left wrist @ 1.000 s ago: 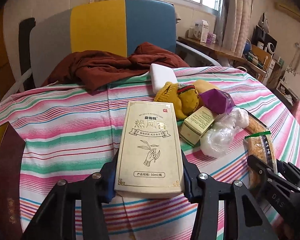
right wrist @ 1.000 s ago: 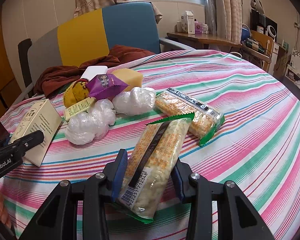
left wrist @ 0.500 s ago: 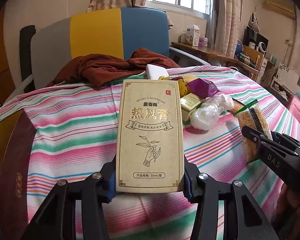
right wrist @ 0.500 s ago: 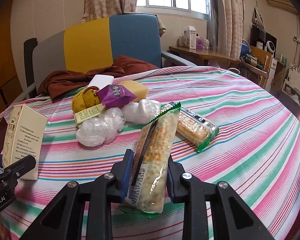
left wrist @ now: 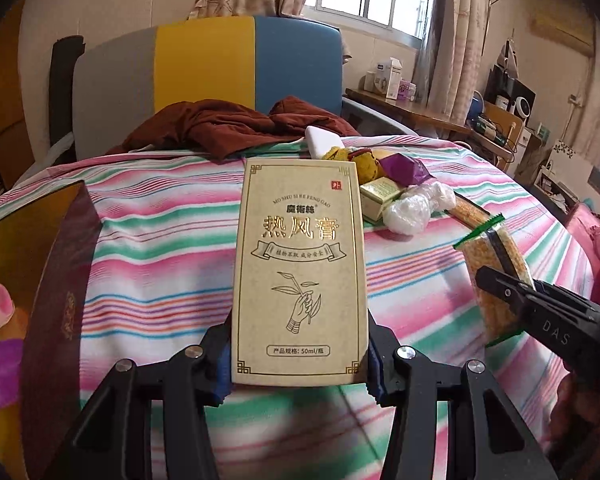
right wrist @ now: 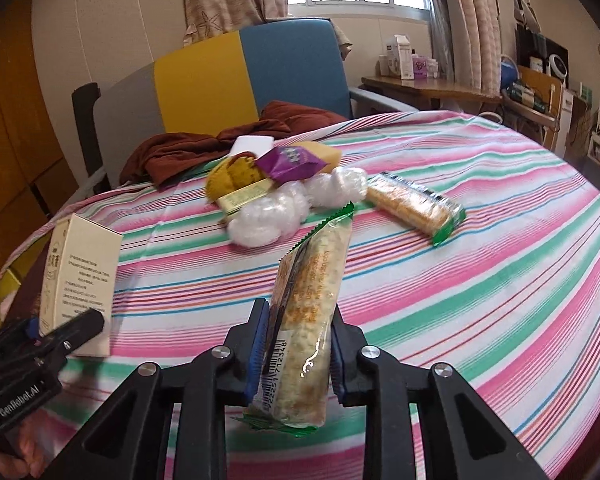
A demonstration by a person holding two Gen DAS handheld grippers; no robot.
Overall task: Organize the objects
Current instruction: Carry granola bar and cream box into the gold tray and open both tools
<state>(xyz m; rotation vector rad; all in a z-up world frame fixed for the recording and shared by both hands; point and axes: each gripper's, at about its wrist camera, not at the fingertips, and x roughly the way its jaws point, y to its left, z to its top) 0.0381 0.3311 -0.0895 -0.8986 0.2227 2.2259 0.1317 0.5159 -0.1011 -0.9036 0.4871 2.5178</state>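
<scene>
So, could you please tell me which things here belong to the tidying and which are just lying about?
In hand:
- left gripper: tall beige cardboard box
- right gripper: clear-wrapped rice cracker packet

Lying about:
- rust-brown cloth
- yellow-and-blue chair

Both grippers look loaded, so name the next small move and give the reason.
Probably carry both toward the dark open case at the left: the left gripper clamps the beige box, the right gripper clamps the snack pack, both lifted off the striped cloth.

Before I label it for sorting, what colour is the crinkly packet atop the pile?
Purple, with white print; the crinkly packet shows best in the right wrist view.
</scene>
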